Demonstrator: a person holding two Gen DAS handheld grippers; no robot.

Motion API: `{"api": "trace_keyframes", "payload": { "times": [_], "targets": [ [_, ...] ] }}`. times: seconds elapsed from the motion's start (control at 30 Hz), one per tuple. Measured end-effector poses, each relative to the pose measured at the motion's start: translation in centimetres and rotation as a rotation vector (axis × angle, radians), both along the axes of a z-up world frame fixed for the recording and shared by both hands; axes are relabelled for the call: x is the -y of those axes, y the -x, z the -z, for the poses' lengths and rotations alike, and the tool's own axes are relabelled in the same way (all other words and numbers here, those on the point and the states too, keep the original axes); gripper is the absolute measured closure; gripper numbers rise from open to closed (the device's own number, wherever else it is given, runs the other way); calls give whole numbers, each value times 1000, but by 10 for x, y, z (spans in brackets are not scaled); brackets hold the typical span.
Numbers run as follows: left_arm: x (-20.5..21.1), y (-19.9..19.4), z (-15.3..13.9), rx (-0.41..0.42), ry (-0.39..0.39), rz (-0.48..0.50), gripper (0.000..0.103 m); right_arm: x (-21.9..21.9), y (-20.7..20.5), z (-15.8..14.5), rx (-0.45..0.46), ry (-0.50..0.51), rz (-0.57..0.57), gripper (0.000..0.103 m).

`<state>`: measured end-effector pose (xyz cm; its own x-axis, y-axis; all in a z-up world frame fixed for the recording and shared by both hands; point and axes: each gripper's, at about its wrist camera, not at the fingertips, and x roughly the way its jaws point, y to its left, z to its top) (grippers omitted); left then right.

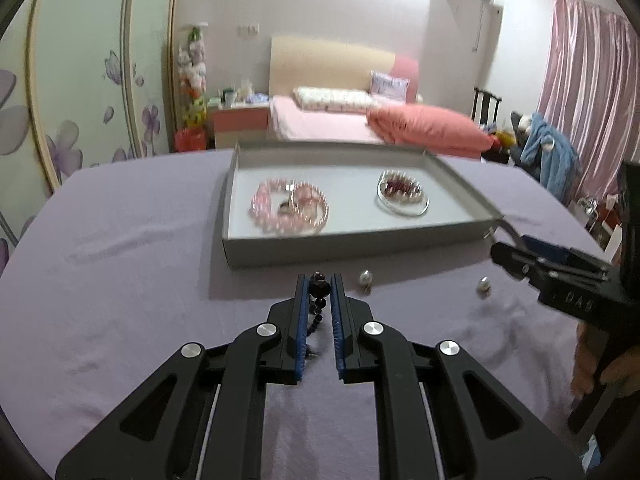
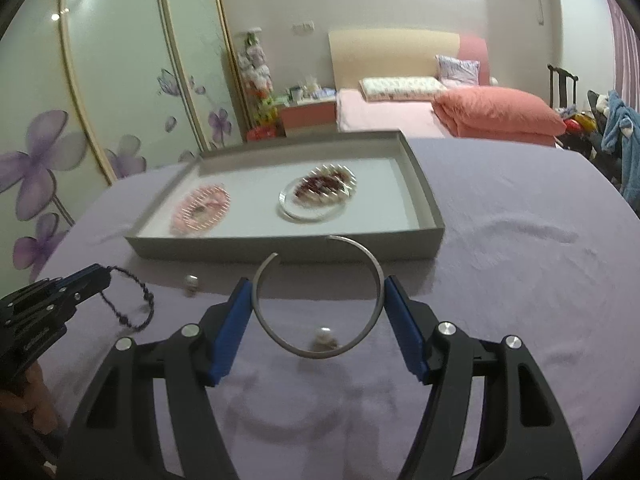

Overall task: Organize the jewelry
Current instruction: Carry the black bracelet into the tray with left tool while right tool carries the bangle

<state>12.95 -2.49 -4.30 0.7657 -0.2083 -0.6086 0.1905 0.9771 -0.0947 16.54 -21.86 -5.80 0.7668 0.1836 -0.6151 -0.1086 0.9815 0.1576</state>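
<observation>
left gripper point(image 1: 320, 284): jaws standing narrowly apart, pinching a dark bead bracelet point(image 1: 319, 294) between the blue pads near the tips; the strand is hanging down between the fingers toward the cloth. in the right wrist view the same gripper point(image 2: 102, 276) is showing at lower left, with the bracelet point(image 2: 132, 300) drooping from its tip in a loop over the cloth.

right gripper point(image 2: 318, 284): jaws standing wide, spanning a silver open bangle point(image 2: 316, 354); each blue pad is touching one outer side of the ring, whose gap is facing the tray. in the left wrist view this gripper point(image 1: 500, 248) is reaching in from the right, with a curved end of the bangle point(image 1: 508, 229) sticking out by the tray's near right corner.

tray point(image 1: 360, 250): grey, shallow, sitting on the purple cloth point(image 1: 120, 280) just beyond both grippers. inside: pink bead bracelets point(image 1: 290, 208) overlapping at the left; a clear bangle point(image 1: 403, 200) with a red-and-white beaded piece point(image 1: 400, 188) lying on it, right of centre.

loose on the cloth, in front of the tray: two pearl earrings point(image 1: 365, 279) point(image 1: 483, 285), well apart. in the right wrist view one pearl point(image 2: 323, 336) is appearing through the bangle's ring; whether it is touching the metal cannot be told.
</observation>
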Motion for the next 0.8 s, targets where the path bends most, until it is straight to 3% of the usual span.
{"api": "trace_keyframes", "payload": {
  "times": [0.23, 0.53, 0.8],
  "targets": [
    [2, 18, -19, 106, 8, -51, 91, -13, 22, -25, 112, -64, 7, 38],
    [9, 34, -46, 260, -19, -128, 91, -24, 48, -55, 289, -66, 60, 38],
    [14, 30, -54, 292, -6, -141, 91, -28, 59, -68, 416, -9, 112, 38]
  ]
}}
